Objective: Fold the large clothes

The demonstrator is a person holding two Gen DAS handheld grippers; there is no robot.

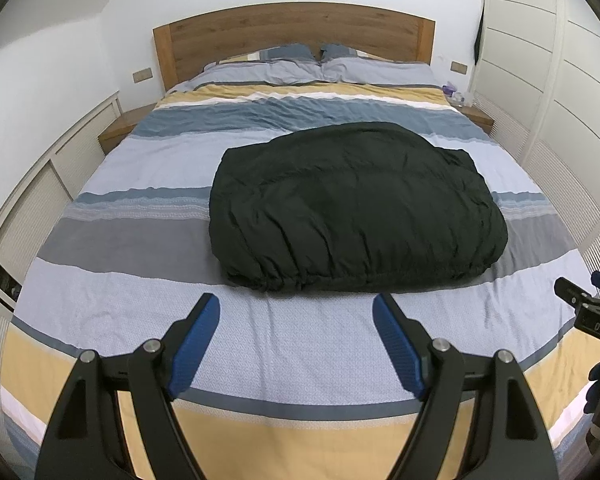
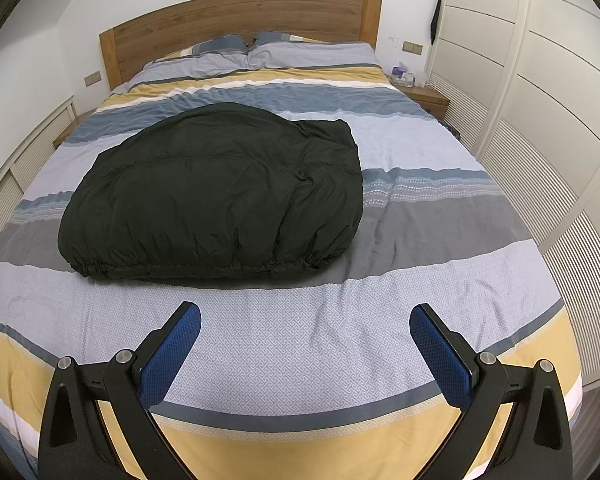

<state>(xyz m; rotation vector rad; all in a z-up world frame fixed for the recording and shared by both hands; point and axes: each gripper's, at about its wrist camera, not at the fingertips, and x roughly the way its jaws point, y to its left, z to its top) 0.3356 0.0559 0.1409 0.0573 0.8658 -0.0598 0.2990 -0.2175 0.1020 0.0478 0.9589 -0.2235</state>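
A large dark green padded garment (image 1: 356,208) lies folded into a thick bundle in the middle of the bed, its gathered elastic hem facing me. In the right wrist view the same garment (image 2: 220,196) sits left of centre. My left gripper (image 1: 296,308) hovers open above the striped duvet just short of the hem, with nothing between its blue pads. My right gripper (image 2: 305,318) is also open and empty, a bit farther from the bundle's right corner. The right gripper's tip (image 1: 580,300) shows at the right edge of the left wrist view.
The bed carries a striped blue, grey and yellow duvet (image 1: 140,320) with pillows (image 1: 320,66) by a wooden headboard (image 1: 292,36). Small nightstands (image 2: 424,96) flank it. White wardrobe doors (image 2: 540,80) run along the right side and low louvred cabinets (image 1: 32,196) along the left.
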